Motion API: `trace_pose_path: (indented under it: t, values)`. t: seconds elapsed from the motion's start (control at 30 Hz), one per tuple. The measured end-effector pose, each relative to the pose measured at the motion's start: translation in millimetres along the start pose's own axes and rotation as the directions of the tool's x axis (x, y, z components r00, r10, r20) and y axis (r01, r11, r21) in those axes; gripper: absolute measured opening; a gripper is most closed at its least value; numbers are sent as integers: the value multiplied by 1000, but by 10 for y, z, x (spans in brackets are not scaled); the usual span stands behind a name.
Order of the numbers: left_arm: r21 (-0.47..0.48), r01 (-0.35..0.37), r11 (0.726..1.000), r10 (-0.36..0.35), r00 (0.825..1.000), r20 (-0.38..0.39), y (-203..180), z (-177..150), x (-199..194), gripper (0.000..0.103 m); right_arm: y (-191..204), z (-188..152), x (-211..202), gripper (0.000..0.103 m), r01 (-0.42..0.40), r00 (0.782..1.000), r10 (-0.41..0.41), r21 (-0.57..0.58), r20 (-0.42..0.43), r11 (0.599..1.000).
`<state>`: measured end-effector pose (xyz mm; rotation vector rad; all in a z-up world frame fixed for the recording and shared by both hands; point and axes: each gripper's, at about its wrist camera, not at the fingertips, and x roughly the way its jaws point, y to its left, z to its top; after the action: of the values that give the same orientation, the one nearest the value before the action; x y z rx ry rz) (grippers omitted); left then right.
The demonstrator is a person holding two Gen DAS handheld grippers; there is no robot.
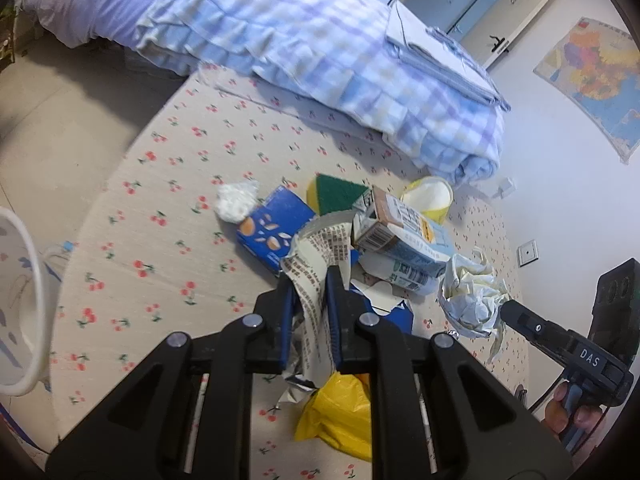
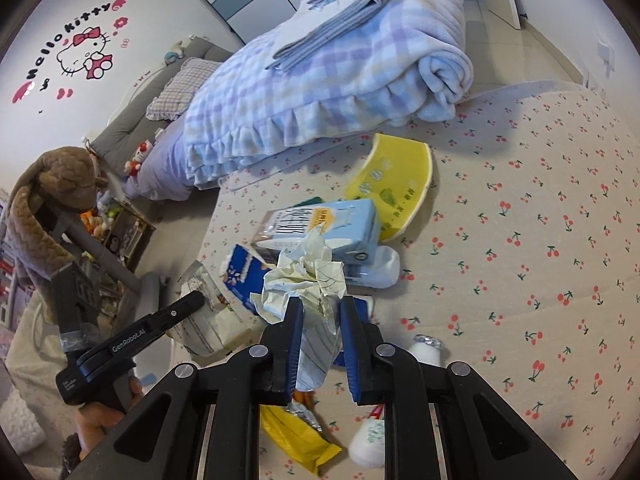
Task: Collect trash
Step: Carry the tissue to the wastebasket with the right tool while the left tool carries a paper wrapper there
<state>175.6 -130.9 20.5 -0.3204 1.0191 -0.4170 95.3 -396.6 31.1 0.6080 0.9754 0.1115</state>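
Note:
Trash lies heaped on a cherry-print sheet (image 1: 160,200). My left gripper (image 1: 312,280) is shut on a crumpled wrapper printed with text (image 1: 316,248), lifted off the heap. My right gripper (image 2: 322,306) is shut on a ball of crumpled pale paper (image 2: 300,280). In the left wrist view that paper ball (image 1: 472,304) hangs at the right gripper's tip (image 1: 505,312). Under them lie a blue snack box (image 1: 272,228), a light-blue milk carton (image 1: 404,232), a yellow paper bowl (image 1: 430,196), a white tissue wad (image 1: 236,200) and a yellow plastic bag (image 1: 340,412).
A rolled checked blanket (image 1: 320,48) with folded cloth on top fills the bed's far side. A white bin rim (image 1: 36,292) stands off the bed's left edge. Small white bottles (image 2: 426,350) lie near my right gripper. The sheet to the right (image 2: 540,240) is bare.

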Motion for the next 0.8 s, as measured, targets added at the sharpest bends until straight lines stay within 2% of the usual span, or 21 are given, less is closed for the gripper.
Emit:
trace_pose_path:
  t: [0.2, 0.33, 0.6, 0.8]
  values:
    - [-34, -25, 999, 27, 998, 53, 291, 34, -322, 17, 332, -38, 26, 19, -31, 1000, 31, -36, 4, 999]
    - [-40, -76, 996, 79, 993, 85, 521, 16, -544, 17, 581, -100, 108, 19, -52, 999, 52, -62, -6, 997]
    - [-96, -163, 982, 175, 976, 127, 1117, -73, -960, 17, 1098, -246, 313, 19, -82, 996, 77, -136, -36, 987]
    - [-135, -231, 964, 251, 956, 154, 1495, -138, -1215, 17, 1518, -379, 524, 19, -107, 993, 95, -190, -73, 976]
